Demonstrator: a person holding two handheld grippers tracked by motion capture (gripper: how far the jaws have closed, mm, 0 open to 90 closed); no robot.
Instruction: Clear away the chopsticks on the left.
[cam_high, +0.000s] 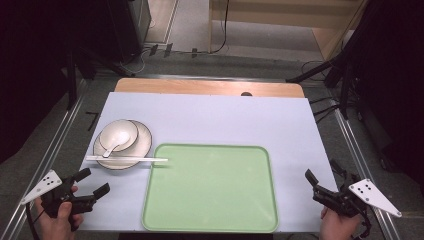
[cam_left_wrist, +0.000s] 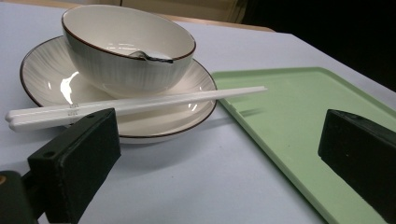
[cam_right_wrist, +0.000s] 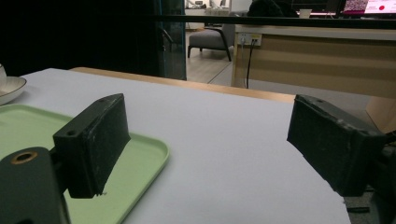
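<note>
A cream bowl (cam_high: 118, 135) with a dark rim stands on a matching plate (cam_high: 141, 142) at the table's left; a white spoon (cam_high: 120, 144) lies in the bowl. White chopsticks (cam_high: 126, 159) rest across the plate's near rim, their tips reaching over the edge of a light green tray (cam_high: 210, 187). My left gripper (cam_high: 95, 182) is open near the front left corner, short of the plate, nothing between its jaws. My right gripper (cam_high: 322, 176) is open at the front right, just right of the tray. In the left gripper view the bowl (cam_left_wrist: 126, 51), plate (cam_left_wrist: 46, 77), chopsticks (cam_left_wrist: 140, 103) and tray (cam_left_wrist: 299, 112) lie ahead.
A pale blue mat (cam_high: 215, 117) covers the table, with a wooden strip (cam_high: 210, 87) along the far edge. Metal rails (cam_high: 60, 140) run down both sides. Dark stands and cables sit on the floor beyond. The right gripper view has the tray corner (cam_right_wrist: 140, 154) at its left.
</note>
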